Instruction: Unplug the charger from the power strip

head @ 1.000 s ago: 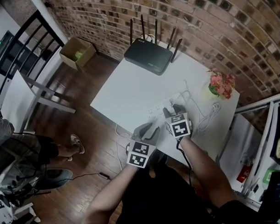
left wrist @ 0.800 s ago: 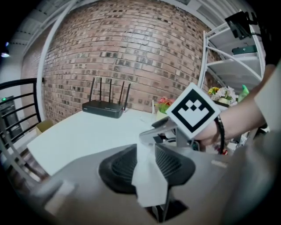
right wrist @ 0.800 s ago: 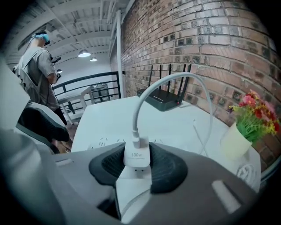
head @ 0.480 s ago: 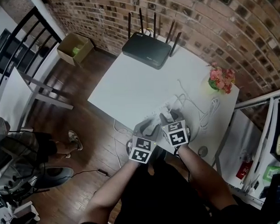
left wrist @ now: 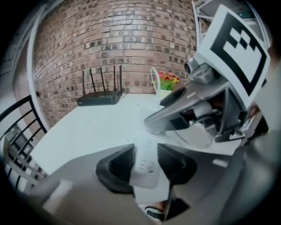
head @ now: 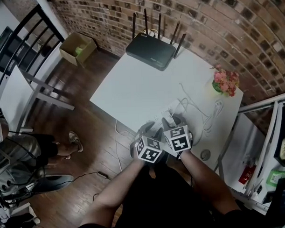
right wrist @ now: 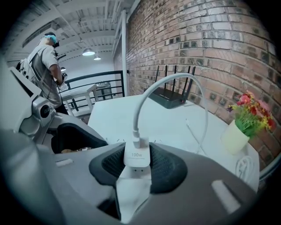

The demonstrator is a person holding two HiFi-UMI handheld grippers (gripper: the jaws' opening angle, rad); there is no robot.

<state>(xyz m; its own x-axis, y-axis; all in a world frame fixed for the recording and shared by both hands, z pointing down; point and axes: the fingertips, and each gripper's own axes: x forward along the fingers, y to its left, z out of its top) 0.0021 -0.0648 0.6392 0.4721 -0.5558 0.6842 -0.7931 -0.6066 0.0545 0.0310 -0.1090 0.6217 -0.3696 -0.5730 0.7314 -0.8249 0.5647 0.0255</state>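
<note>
Head view: finds the left tongs (head: 150, 133) lower than a second ago, now tight beside the right tongs (head: 171, 119), over the white power strip (head: 168, 110) at the bench (head: 132, 83) edge.

Left gripper view: shows jaws just widened, standing open astride the power strip's end.

Right gripper view: shows jaws clamped on the white 100w charger (right wrist: 136, 156), plugged into the power strip, with its cable (right wrist: 136, 114) arching upward.

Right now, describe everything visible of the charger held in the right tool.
The charger is a small white plastic block printed 100w, standing upright. The right tool is closed on it, with black ribbed pads pressing its two sides. A white cable plugs into its top and arches over to the right. Its base meets the white power strip beneath. It looks plugged in, though the prongs are hidden.
</note>
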